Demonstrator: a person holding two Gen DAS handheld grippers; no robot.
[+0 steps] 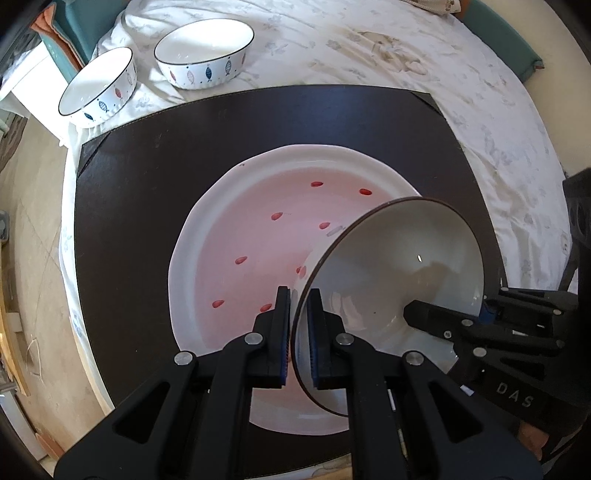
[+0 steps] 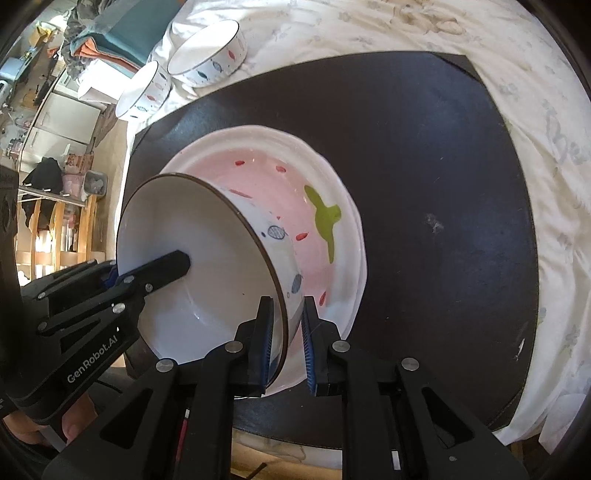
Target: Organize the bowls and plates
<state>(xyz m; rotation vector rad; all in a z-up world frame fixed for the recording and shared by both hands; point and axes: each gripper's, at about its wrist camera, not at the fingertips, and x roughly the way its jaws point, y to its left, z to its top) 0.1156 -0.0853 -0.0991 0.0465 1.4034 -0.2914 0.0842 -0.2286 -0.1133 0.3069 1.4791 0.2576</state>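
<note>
Two grippers (left (image 1: 300, 295), right (image 2: 288, 306)) clamp one tilted bowl (image 1: 399, 266).

Left wrist fisheye is looking steeply down along its own black two-finger gripper (image 1: 298, 295), sitting close above the white, pink-centred ceramic plate (image 1: 258, 236) on the dark brown square mat (image 1: 147, 184). Right wrist fisheye is facing down likewise along its black gripper (image 2: 288, 306), close over the same plate (image 2: 340, 295) from the opposite side. Both views are sharing the plate, the mat (image 2: 424, 147), the tilted white brown-rimmed bowl (image 1: 399, 251) (image 2: 192, 229) and two white fish-patterned bowls (image 1: 201, 55) (image 2: 210, 59) on the white cloth (image 1: 369, 48) (image 2: 369, 29) beyond, each also catching the other gripper.
</note>
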